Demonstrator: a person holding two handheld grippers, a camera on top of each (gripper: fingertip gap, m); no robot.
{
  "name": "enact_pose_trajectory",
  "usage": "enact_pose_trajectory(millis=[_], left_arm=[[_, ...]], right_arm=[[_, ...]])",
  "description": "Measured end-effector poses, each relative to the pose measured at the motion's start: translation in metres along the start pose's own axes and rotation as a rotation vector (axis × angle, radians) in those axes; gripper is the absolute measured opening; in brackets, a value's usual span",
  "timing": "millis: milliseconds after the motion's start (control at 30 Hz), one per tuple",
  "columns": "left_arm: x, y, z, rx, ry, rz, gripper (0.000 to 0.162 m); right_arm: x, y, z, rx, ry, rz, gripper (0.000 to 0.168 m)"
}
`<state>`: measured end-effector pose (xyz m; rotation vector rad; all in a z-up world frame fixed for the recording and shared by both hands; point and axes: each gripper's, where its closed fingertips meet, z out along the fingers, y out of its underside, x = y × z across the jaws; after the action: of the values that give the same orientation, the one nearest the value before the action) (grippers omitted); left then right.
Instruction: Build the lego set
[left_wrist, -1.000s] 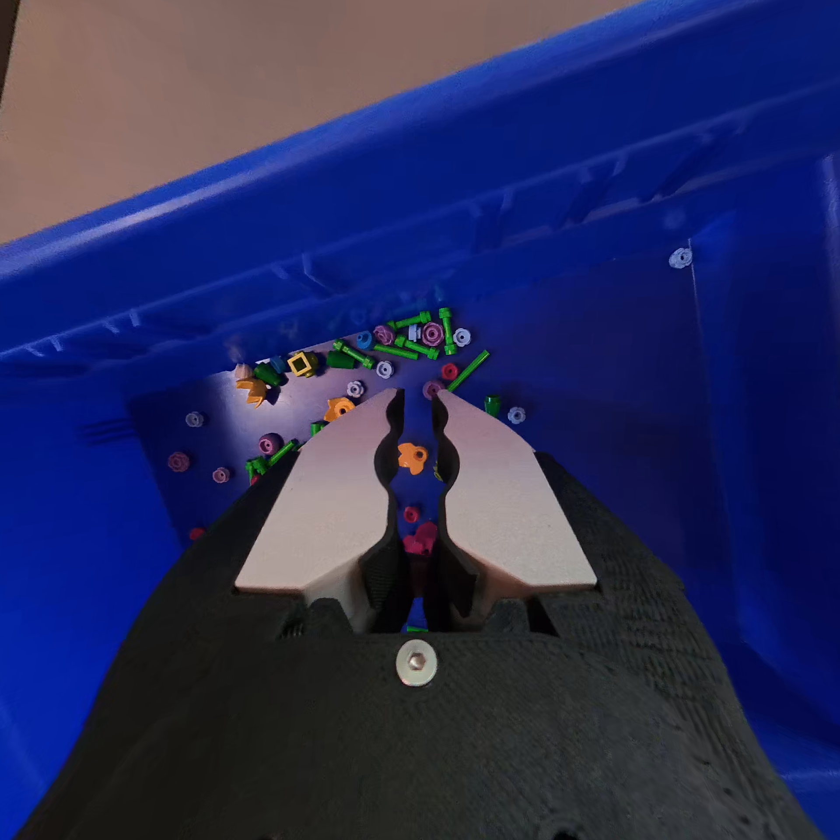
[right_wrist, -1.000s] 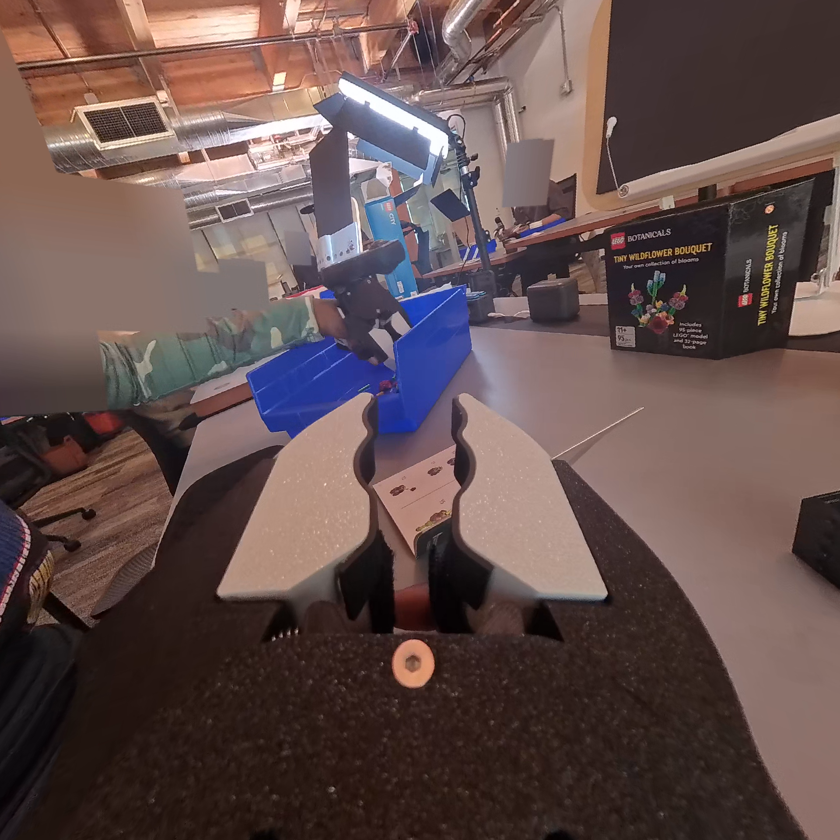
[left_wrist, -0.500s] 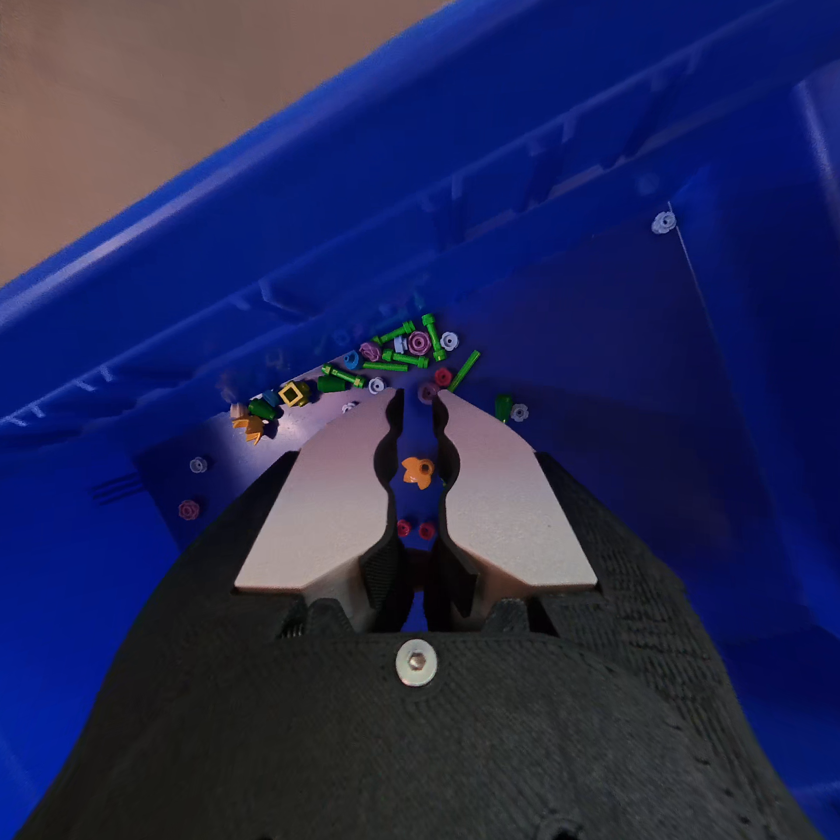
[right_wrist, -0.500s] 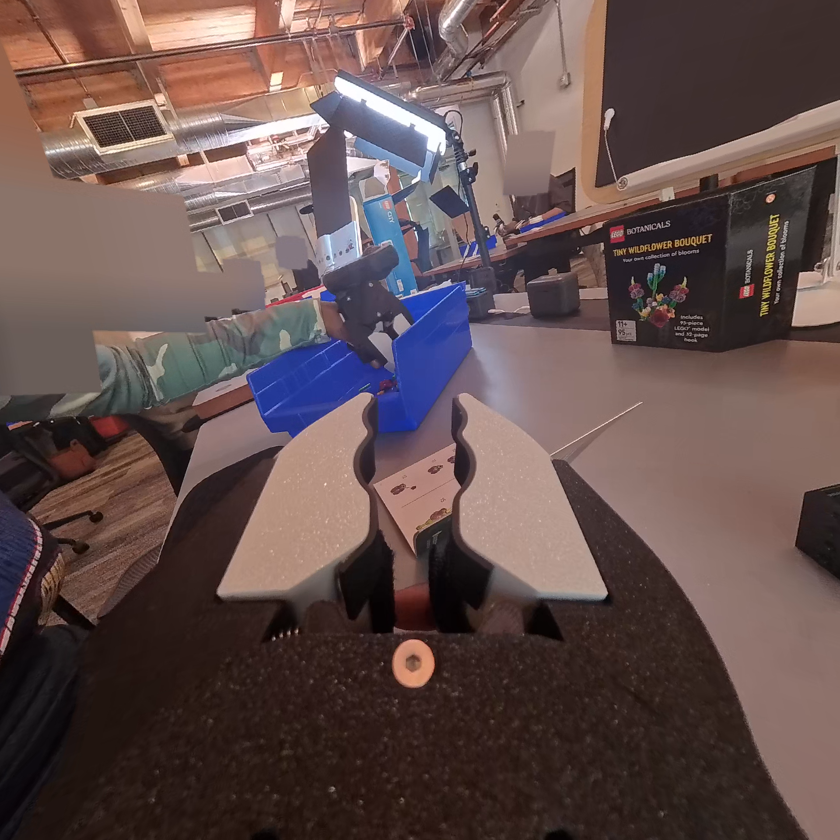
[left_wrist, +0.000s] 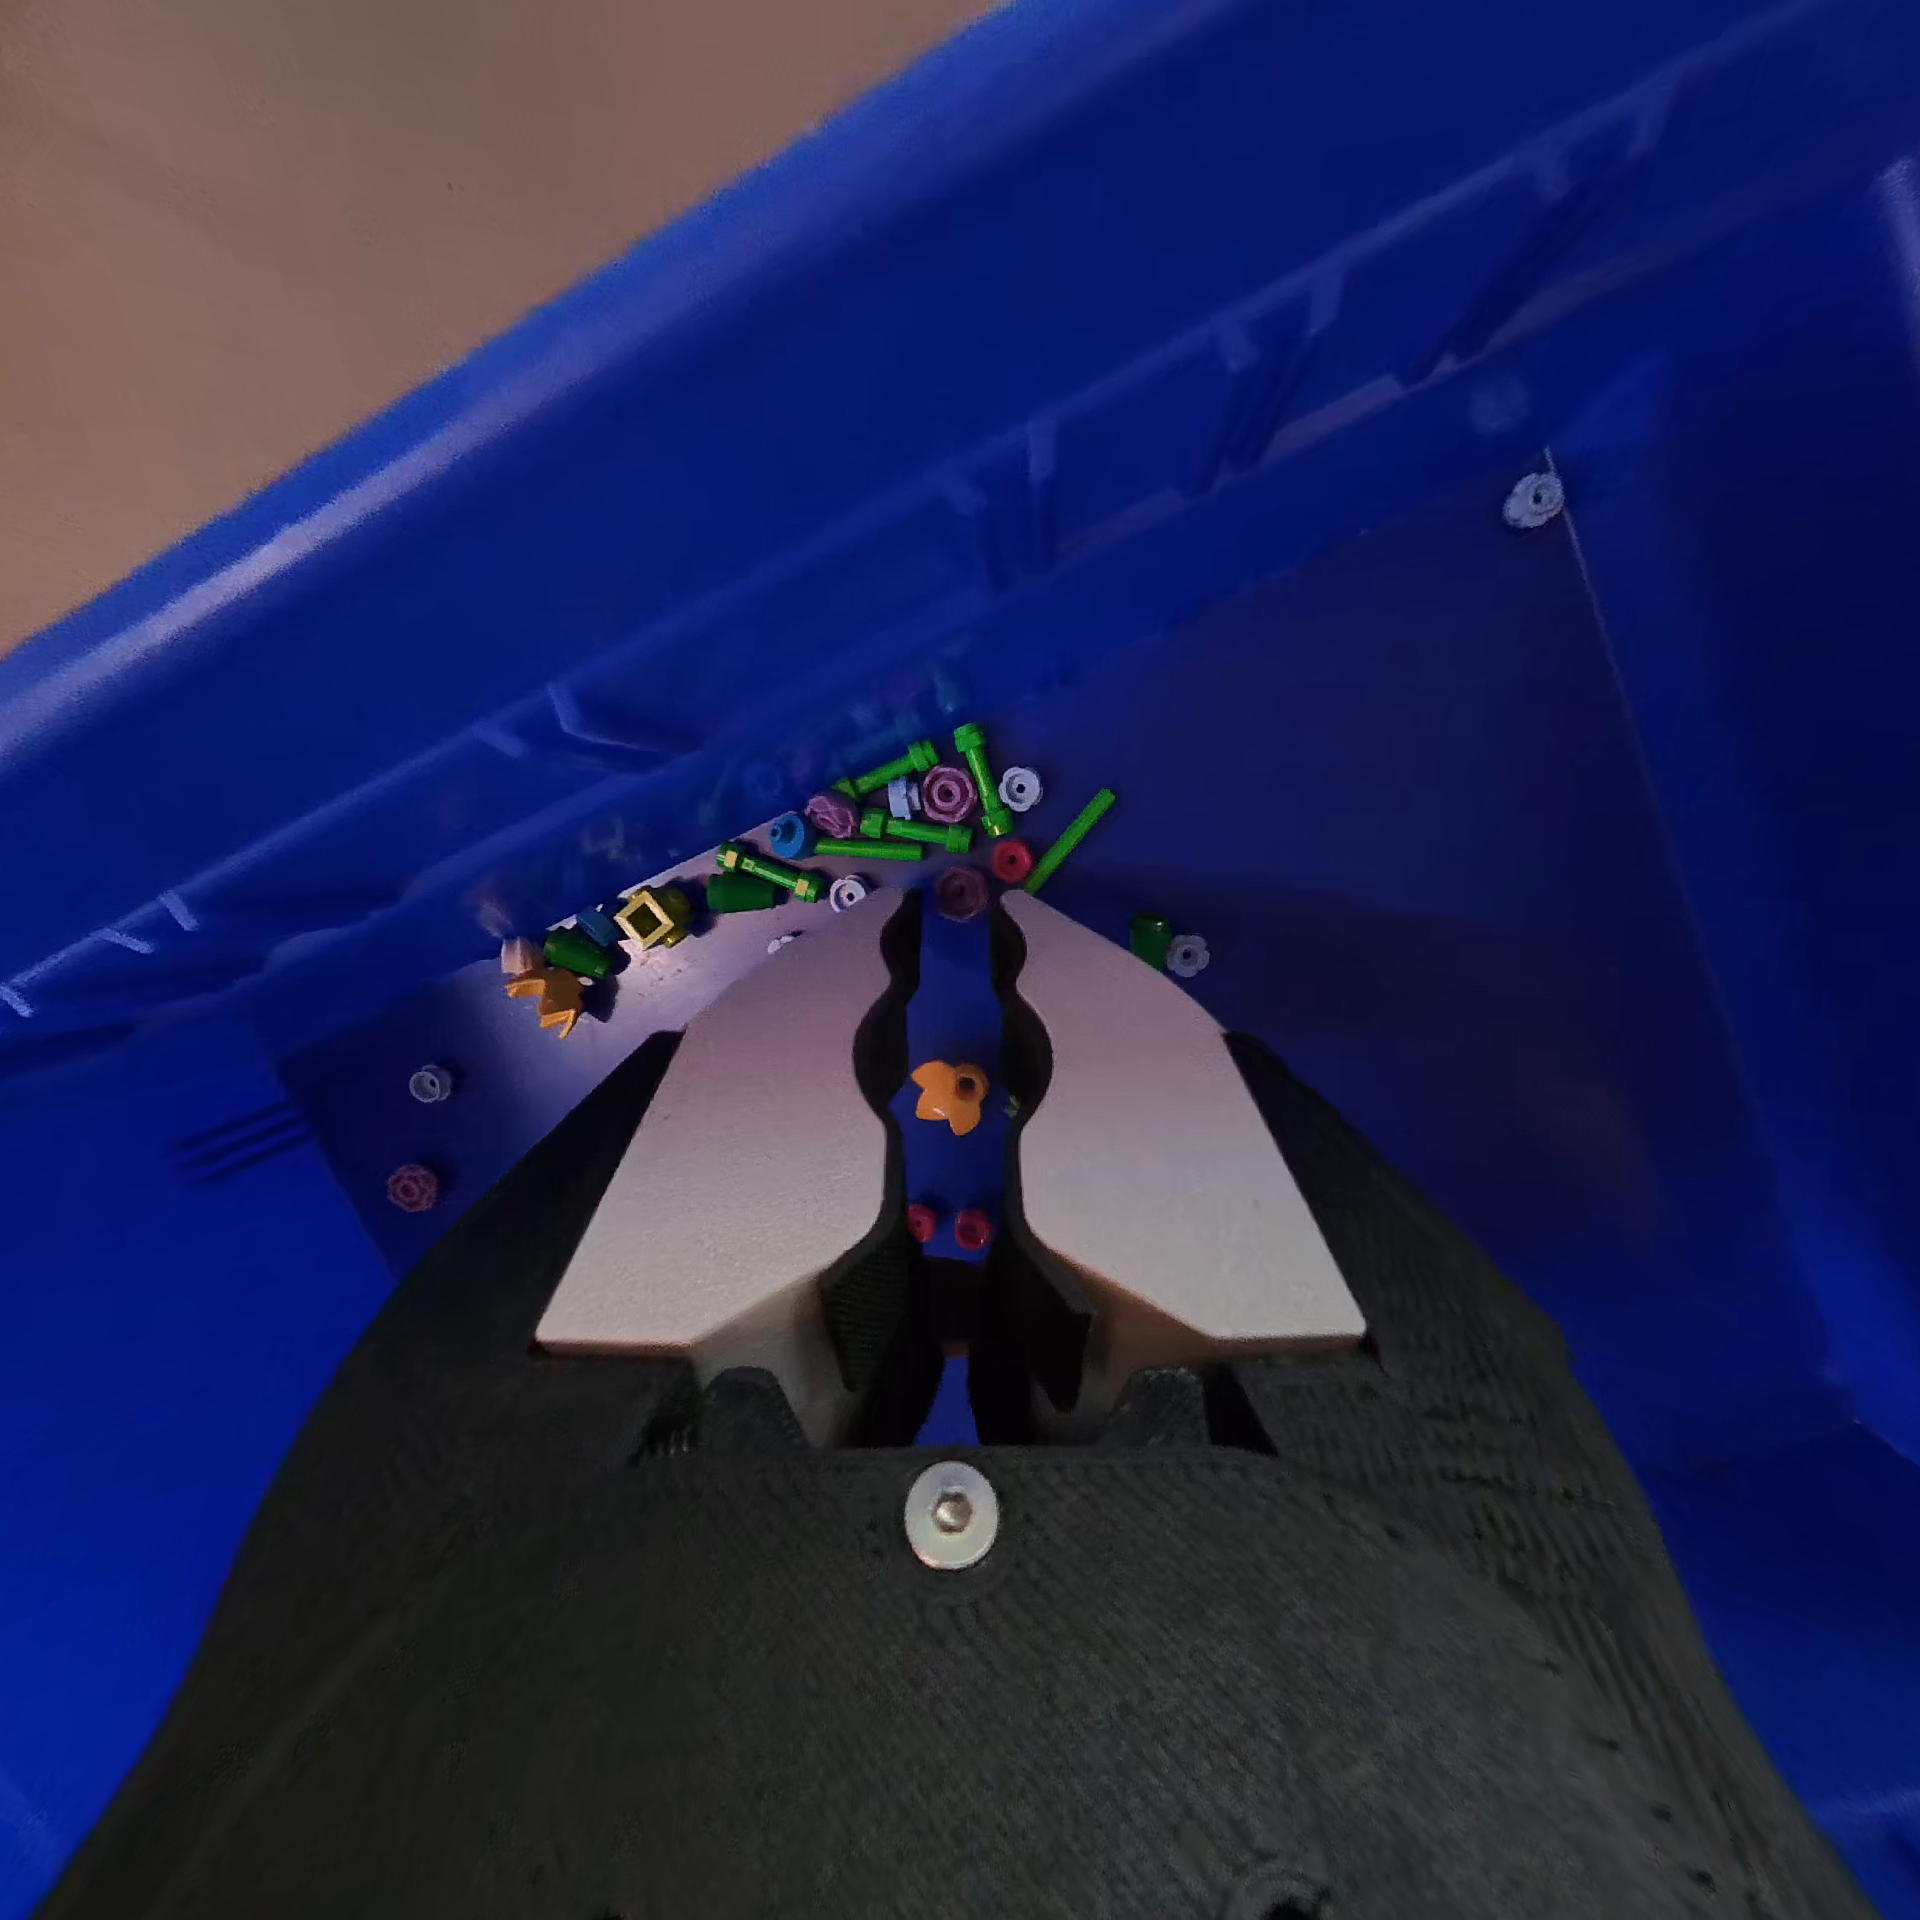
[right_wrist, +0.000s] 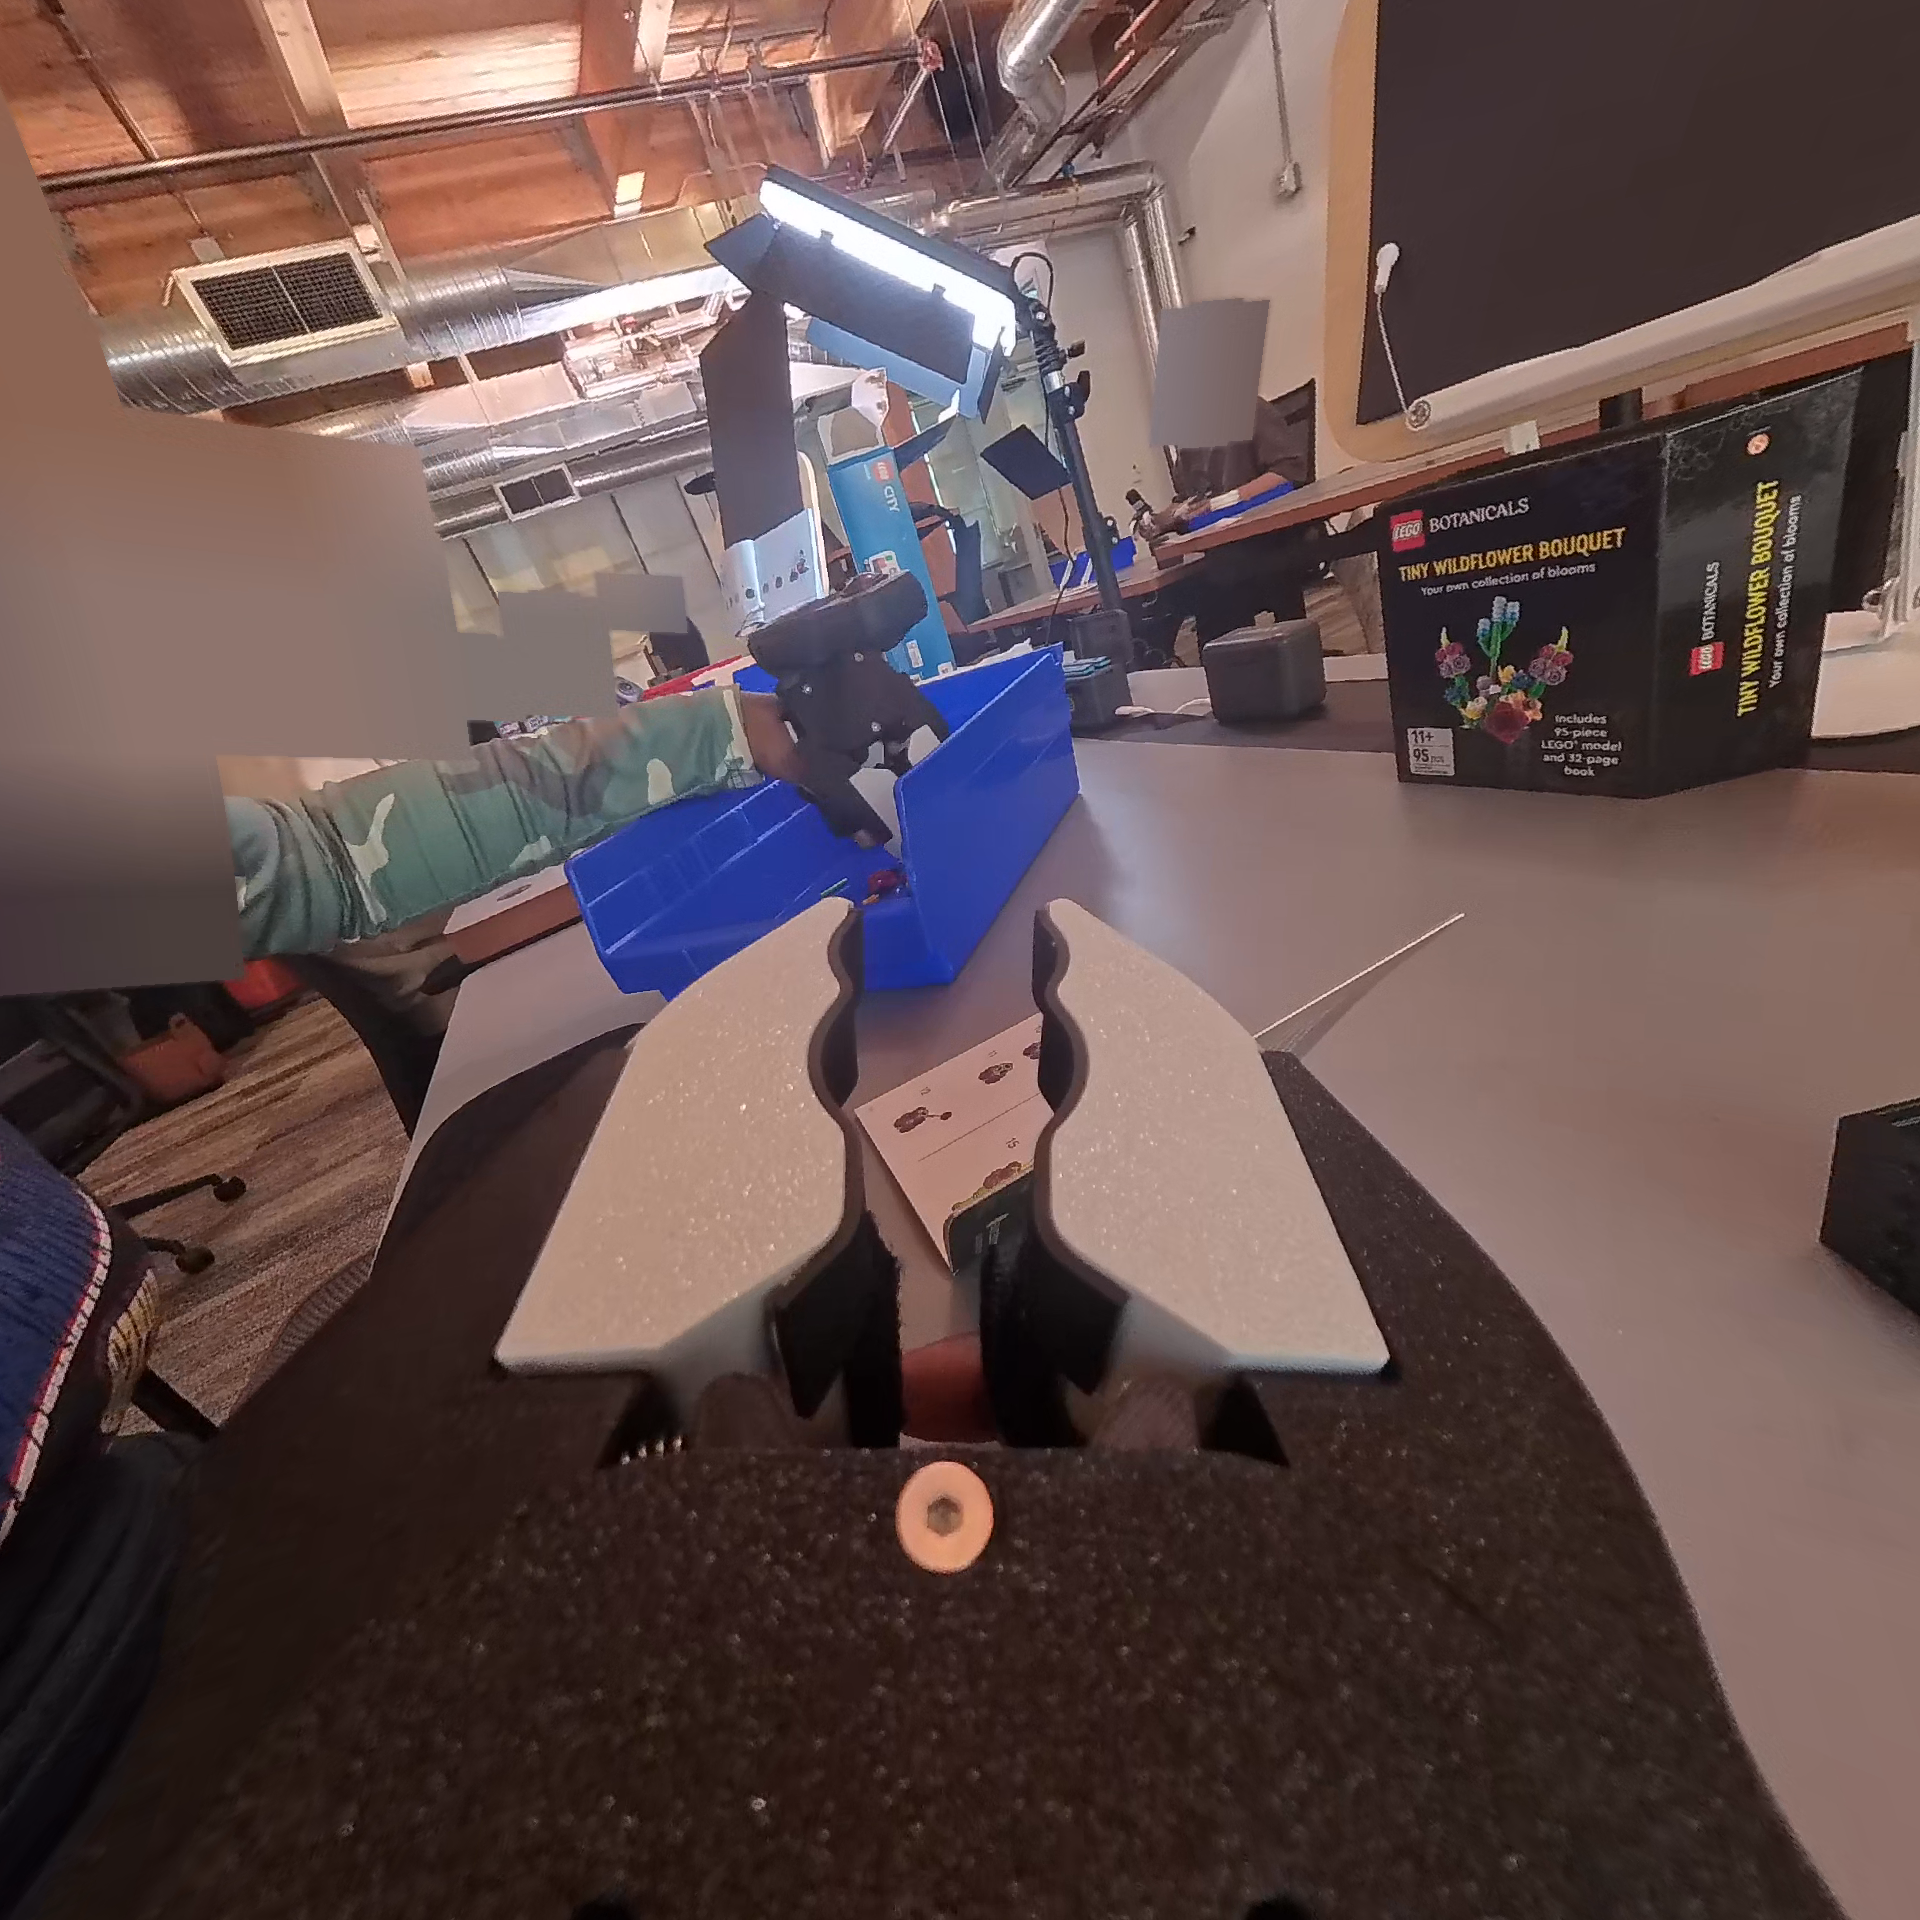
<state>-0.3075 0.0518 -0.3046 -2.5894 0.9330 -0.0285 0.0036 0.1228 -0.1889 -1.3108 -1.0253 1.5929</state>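
Left gripper (left_wrist: 958, 914) w/ black textured 3D-printed body, 2 pale grey wavy-edged fingers (left_wrist: 748, 1132), 1 silver hex screw behind them, right gripper (right_wrist: 943, 925) same build, speckled black, camo-print green sleeve (right_wrist: 488, 821) on the person's arm

Glossy blue plastic bin (left_wrist: 1351, 436), matt grainy claw fingers (right_wrist: 727, 1143) (rough black printed body), smooth grey tabletop (right_wrist: 1558, 987)

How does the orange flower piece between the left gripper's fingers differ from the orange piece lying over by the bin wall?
The orange flower piece has rounded petals and a hole, lying alone; the orange piece by the wall is spiky and sits against other pieces. The first is framed between the left gripper fingers, the second left of them. Both rest on the blue bin floor.
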Motion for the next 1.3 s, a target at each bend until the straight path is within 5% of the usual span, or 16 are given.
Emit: enact_pose_trajectory(millis=[467,667,867,1067,1300], left_arm=[[0.002,0.000,0.000,-0.004,0.021,-0.035,0.010],[0.006,-0.024,-0.051,0.130,-0.138,-0.072,0.010],[0.110,-0.098,-0.100,0.305,-0.166,0.081,0.010],[0.245,-0.135,-0.033,0.285,0.069,0.243,0.010],[0.299,-0.154,0.013,0.300,0.177,0.227,0.010]], right_arm=[[0.000,-0.001,0.000,0.005,0.000,-0.003,0.031],[0.000,0.000,0.000,0.002,-0.001,-0.005,0.031],[-0.001,0.000,0.000,0.001,0.000,-0.011,0.031],[-0.001,0.000,0.000,0.002,0.001,-0.015,0.031],[-0.001,-0.001,-0.001,0.007,0.002,-0.017,0.031]])
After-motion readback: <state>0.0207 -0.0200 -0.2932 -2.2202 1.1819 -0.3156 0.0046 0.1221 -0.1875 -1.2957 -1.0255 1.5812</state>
